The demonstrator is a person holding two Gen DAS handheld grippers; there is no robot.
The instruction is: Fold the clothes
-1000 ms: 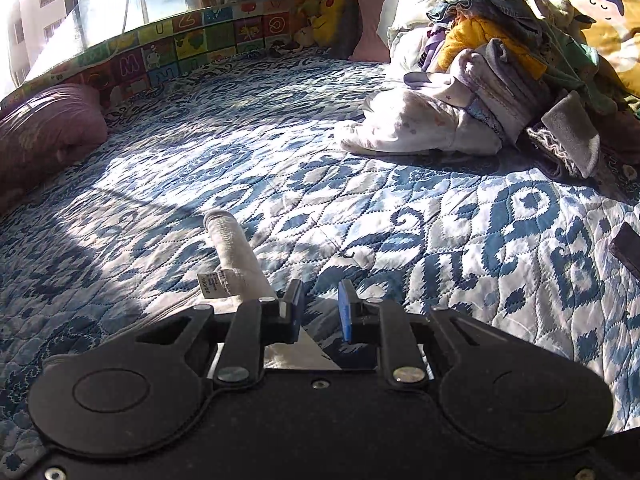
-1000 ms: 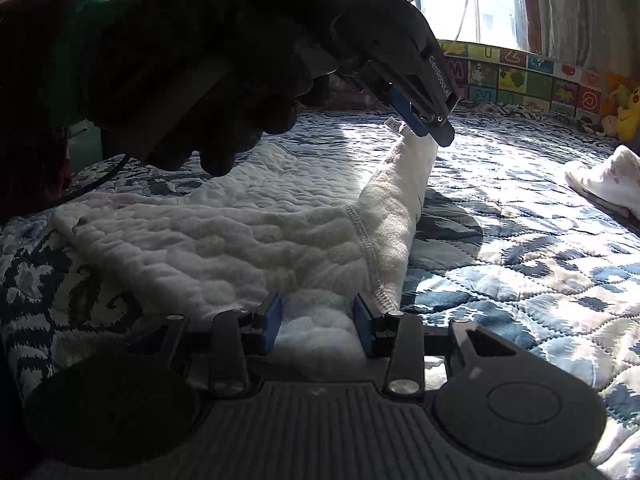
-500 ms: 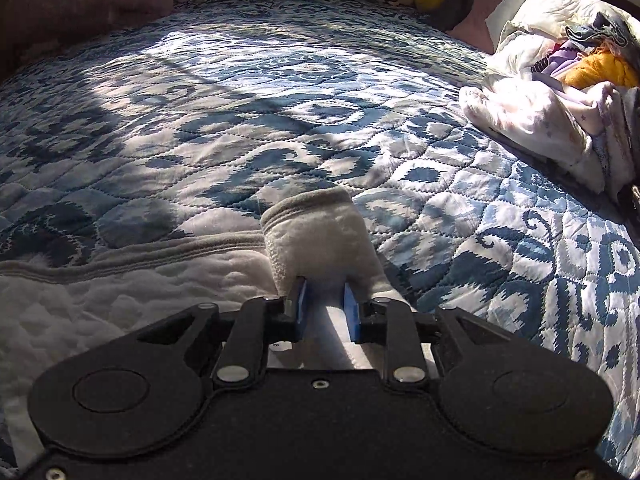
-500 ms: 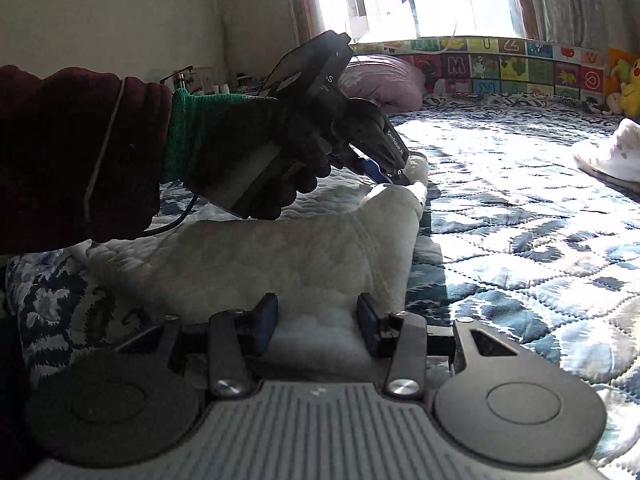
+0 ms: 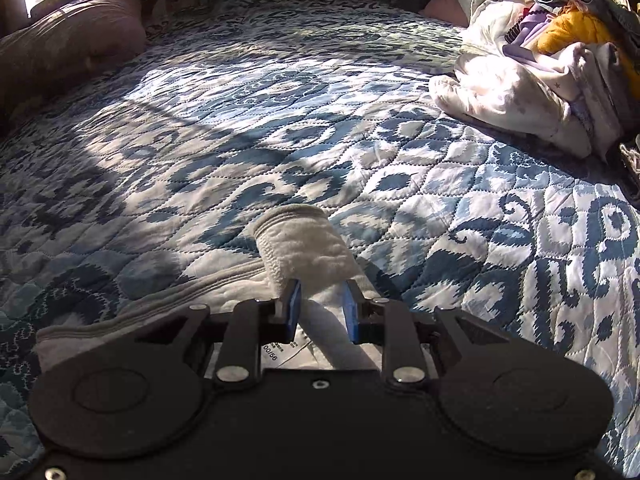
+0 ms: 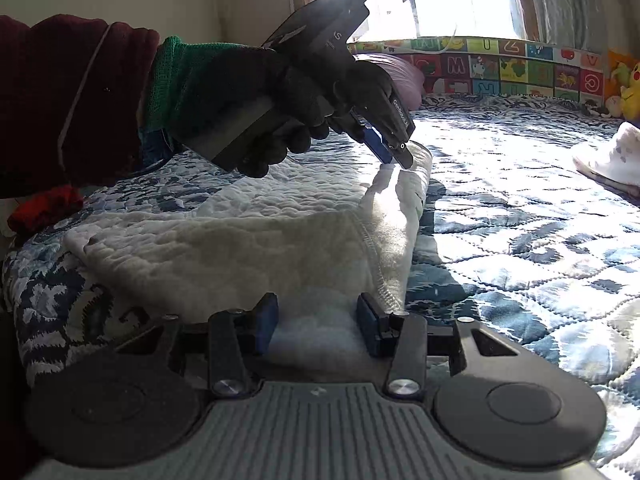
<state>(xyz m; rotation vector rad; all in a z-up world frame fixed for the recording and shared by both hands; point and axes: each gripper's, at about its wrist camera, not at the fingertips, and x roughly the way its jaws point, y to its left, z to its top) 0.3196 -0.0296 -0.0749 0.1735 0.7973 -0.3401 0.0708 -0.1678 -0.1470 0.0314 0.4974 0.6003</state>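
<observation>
Now my left hand-held gripper [image 5: 320,300] has laid the sleeve [image 5: 304,248] down on the bed [image 5: 280,120] and spread its jaws, so it's free; my right hand-held gripper [image 6: 318,330] stands spread over the garment [image 6: 240,256] beside it.

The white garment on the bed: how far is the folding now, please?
Done: the white garment lies spread flat on the quilt. In hand: the left tool has its sleeve between open jaws; the right tool straddles the near edge, jaws open. Left: the garment's folds, and the clothes pile beyond looks untouched.
</observation>
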